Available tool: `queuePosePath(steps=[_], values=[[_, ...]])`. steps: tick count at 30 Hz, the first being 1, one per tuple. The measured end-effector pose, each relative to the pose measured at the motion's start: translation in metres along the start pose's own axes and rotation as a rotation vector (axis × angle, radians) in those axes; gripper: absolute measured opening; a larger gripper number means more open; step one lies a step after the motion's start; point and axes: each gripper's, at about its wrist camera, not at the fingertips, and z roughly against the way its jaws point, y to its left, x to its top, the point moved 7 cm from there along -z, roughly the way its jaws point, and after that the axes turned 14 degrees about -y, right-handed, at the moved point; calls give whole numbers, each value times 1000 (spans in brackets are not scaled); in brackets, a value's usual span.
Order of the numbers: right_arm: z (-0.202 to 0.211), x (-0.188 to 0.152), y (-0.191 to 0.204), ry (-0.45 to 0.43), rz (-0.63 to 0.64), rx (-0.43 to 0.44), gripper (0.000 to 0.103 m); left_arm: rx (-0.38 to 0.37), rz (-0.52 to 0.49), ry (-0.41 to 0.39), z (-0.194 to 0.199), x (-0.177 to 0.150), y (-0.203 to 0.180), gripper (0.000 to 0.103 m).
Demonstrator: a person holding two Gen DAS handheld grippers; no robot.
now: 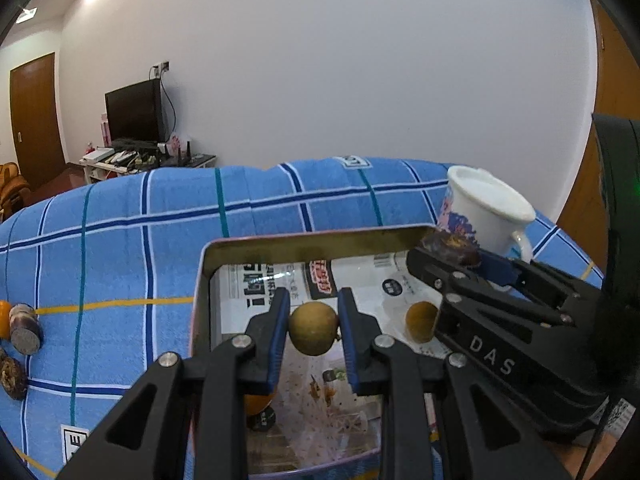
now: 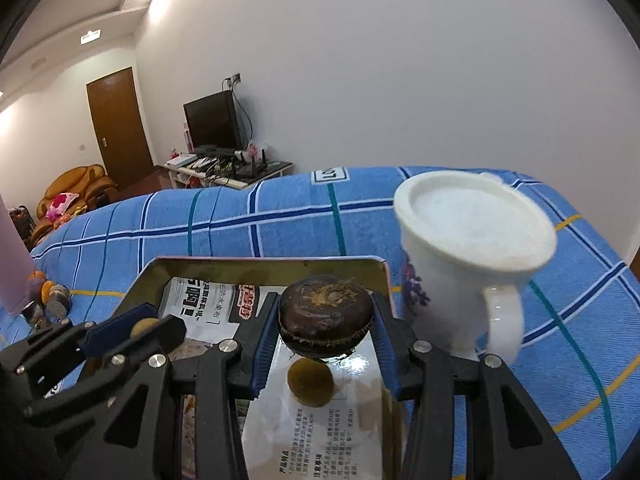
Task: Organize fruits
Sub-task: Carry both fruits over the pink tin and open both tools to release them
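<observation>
My left gripper [image 1: 314, 322] is shut on a small tan round fruit [image 1: 314, 328] and holds it over the open metal tin [image 1: 280, 242]. My right gripper [image 2: 325, 322] is shut on a dark brown water chestnut [image 2: 325, 316] over the same tin [image 2: 264, 262]. A second tan fruit [image 2: 311, 383] lies in the tin below the chestnut; it also shows in the left wrist view [image 1: 421, 321]. An orange fruit [image 1: 260, 400] lies in the tin under my left fingers. The right gripper shows in the left wrist view [image 1: 452, 250], the left gripper in the right wrist view [image 2: 142, 328].
A white mug [image 2: 472, 248] with a lid stands right of the tin on the blue checked cloth [image 2: 240, 224]. More chestnuts and orange fruits [image 1: 20, 332] lie on the cloth at the far left. A pink box [image 2: 12, 256] stands by them. A wall is behind.
</observation>
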Motion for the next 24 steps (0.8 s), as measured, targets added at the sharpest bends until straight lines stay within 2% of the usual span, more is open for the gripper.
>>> queuePosePath(steps=[12, 21, 24], values=[[-12, -5, 5, 55, -15, 52, 46, 46, 5, 41, -3, -4, 5, 26], [-18, -8, 9, 75, -36, 74, 48, 73, 3, 43, -6, -3, 7, 27], [-16, -9, 8, 73, -49, 77, 48, 82, -5, 35, -4, -2, 8, 30]])
